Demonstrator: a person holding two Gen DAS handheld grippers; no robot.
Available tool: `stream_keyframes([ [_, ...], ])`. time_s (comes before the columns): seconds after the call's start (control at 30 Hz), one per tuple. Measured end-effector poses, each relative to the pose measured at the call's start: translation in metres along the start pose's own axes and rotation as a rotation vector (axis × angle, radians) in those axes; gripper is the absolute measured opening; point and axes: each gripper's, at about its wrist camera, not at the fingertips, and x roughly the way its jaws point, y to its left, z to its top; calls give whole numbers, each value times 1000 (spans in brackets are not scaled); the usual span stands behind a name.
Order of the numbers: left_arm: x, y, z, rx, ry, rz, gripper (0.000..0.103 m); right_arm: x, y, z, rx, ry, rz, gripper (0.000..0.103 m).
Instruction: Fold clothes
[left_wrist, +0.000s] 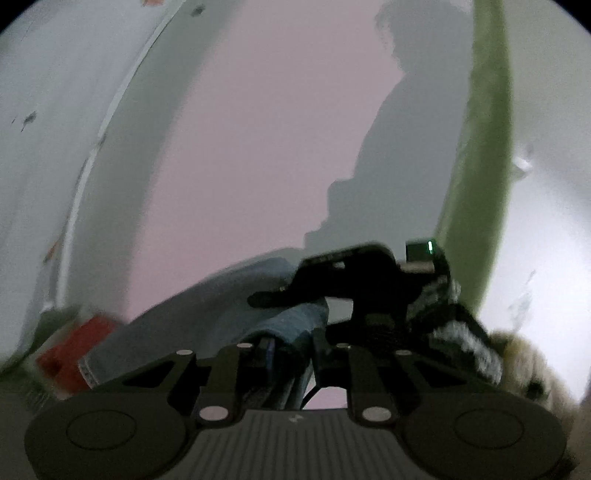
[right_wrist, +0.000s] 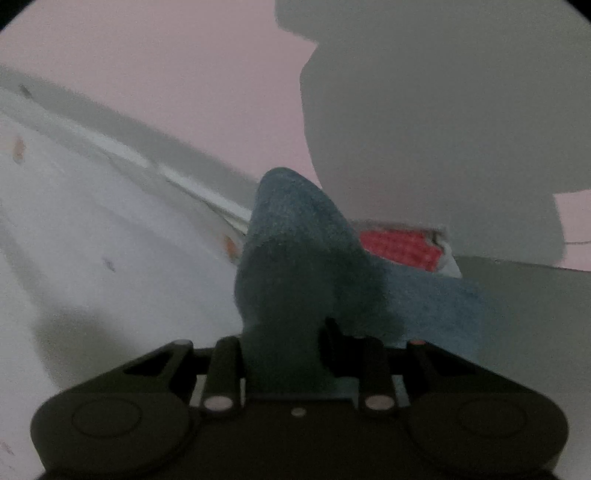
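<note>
Right gripper (right_wrist: 284, 354): nearest the right wrist lens; its fingers pinch a bunched fold of the blue cloth (right_wrist: 295, 258), which rises from between them as a rounded hump.
Left gripper (left_wrist: 284, 350): its fingers are drawn close on a rolled edge of the blue cloth (left_wrist: 291, 321); a dark strip of the fabric runs down between them.
Blue cloth, position: lifted off the white surface (right_wrist: 92, 240) in the right wrist view, with a flatter part trailing to the right of the hump.
Right gripper seen from the left wrist (left_wrist: 369, 280): black, just beyond the left fingers, above the cloth, with a small green light (left_wrist: 429, 246) on its body.
Red checked item (right_wrist: 402, 247): behind the cloth, partly hidden by it; in the left wrist view it shows as a red block (left_wrist: 77, 350) at lower left.
Background: pink wall (left_wrist: 258, 129) with a person's shadow (left_wrist: 406, 147) on it; a green strip (left_wrist: 480, 184) runs up the right side.
Sharpness: both views are blurred.
</note>
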Motion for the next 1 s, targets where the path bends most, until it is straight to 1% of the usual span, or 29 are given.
stream_keyframes([
  [0.07, -8, -9, 13, 0, -48, -49, 21, -28, 13, -2, 4, -65, 39, 28],
  [0.13, -13, -14, 26, -11, -91, -101, 21, -49, 26, -2, -4, -119, 60, 28],
  [0.2, -12, -13, 34, -33, -118, -138, 21, -67, 40, -2, -16, -171, 72, 28],
  [0.3, -3, -2, 40, -71, -132, -151, 21, -76, 56, -1, -54, -234, 50, 28],
  [0.33, 3, 7, 39, -79, -125, -130, 21, -71, 59, 1, -65, -245, 36, 28],
  [0.4, 15, 25, 38, -95, -111, -90, 21, -48, 65, 6, -84, -248, 0, 28],
  [0.43, 20, 34, 38, -103, -104, -70, 21, -30, 69, 9, -99, -237, -21, 28],
  [0.5, 35, 67, 36, -110, -100, 29, 21, 13, 78, 16, -135, -205, -66, 28],
  [0.57, 50, 101, 35, -116, -96, 129, 23, 70, 89, 20, -191, -172, -113, 28],
  [0.6, 62, 129, 29, -133, -63, 217, 23, 104, 94, 22, -217, -150, -132, 28],
  [0.67, 86, 183, 18, -167, 2, 392, 28, 189, 100, 23, -280, -88, -165, 31],
  [0.7, 97, 211, 12, -183, 36, 480, 40, 229, 101, 21, -325, -61, -187, 36],
  [0.73, 109, 238, 6, -200, 69, 567, 50, 274, 99, 14, -391, -46, -212, 36],
  [0.77, 119, 262, -5, -193, 117, 649, 51, 313, 96, 6, -456, -35, -238, 36],
  [0.8, 124, 281, -15, -190, 164, 703, 51, 347, 91, -2, -523, -15, -276, 41],
  [0.83, 127, 294, -24, -190, 212, 727, 52, 370, 85, -9, -561, 11, -297, 45],
  [0.87, 130, 306, -32, -190, 260, 752, 54, 386, 80, -15, -582, 35, -306, 45],
  [0.9, 127, 307, -37, -194, 258, 747, 60, 387, 76, -19, -591, 29, -283, 52],
  [0.93, 124, 308, -43, -199, 256, 743, 72, 380, 73, -22, -592, 5, -243, 57],
  [0.97, 121, 309, -48, -204, 254, 739, 78, 368, 71, -23, -597, -26, -208, 70],
  [1.0, 118, 309, -48, -216, 242, 733, 82, 354, 69, -25, -604, -59, -184, 76],
])
